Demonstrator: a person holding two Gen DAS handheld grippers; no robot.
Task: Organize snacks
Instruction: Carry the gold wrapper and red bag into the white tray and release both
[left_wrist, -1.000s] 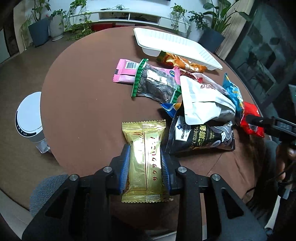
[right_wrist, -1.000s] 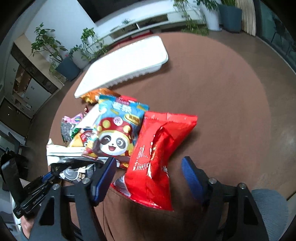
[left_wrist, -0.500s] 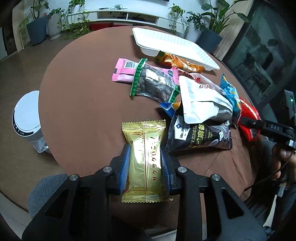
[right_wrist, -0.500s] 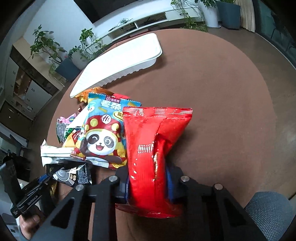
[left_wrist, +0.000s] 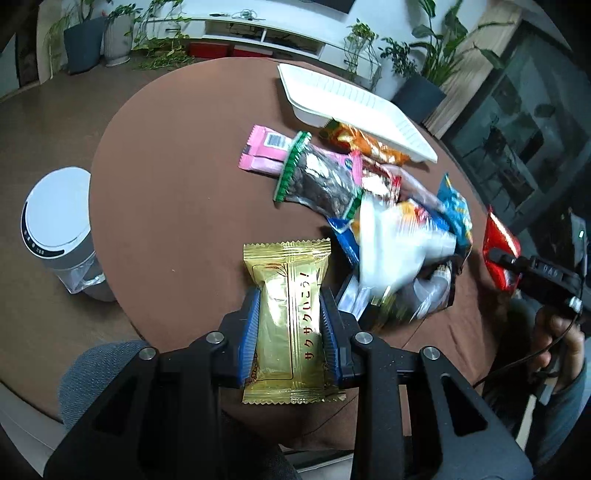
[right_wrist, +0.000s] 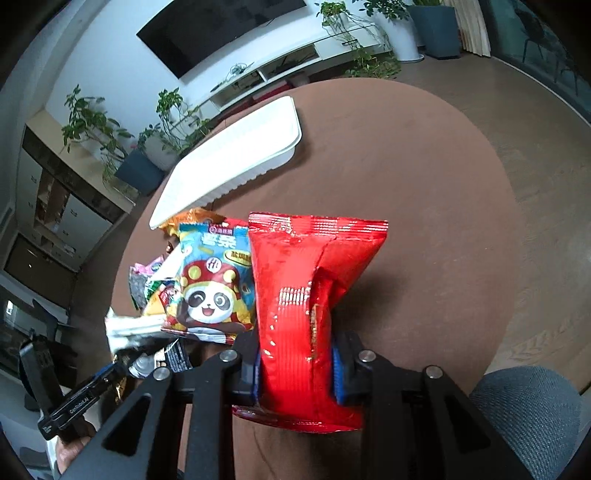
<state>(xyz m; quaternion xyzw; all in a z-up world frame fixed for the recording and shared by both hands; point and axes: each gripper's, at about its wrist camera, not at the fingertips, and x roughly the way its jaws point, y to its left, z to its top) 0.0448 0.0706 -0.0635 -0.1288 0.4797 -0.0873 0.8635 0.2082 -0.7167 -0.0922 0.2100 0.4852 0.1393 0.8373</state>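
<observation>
Blue ribbed pads of the left gripper (left_wrist: 289, 332) press both long edges of a gold foil packet (left_wrist: 287, 314), a glossy rectangular pillow pack with serrated end seals and a column of red characters, its far end reaching out over the brown round table (left_wrist: 177, 206). Beyond and to the right of these jaws lies a loose heap of wrappers: a crumpled white bag (left_wrist: 391, 243), a clear packet with green crimped ends (left_wrist: 317, 177) showing dark contents, a flat pink wrapper (left_wrist: 262, 153) under it, and an orange crinkled foil bag (left_wrist: 365, 144) touching the near wall of a white ribbed tray (left_wrist: 354, 107), a shallow rectangular moulded dish at the far side of the table. To the left, off the table edge, stands a white round-lidded bin (left_wrist: 55, 229). The right gripper (right_wrist: 297, 363) is clamped on a shiny red bag (right_wrist: 310, 295), its blue pads pinching the lower half so that the foil creases inward, while the flat sealed top fans out wider ahead of the jaws. Just left of that gripper, touching the red bag, lies a printed panda packet (right_wrist: 212, 291) atop the heap; farther ahead and left the white tray shows fluted side walls.
</observation>
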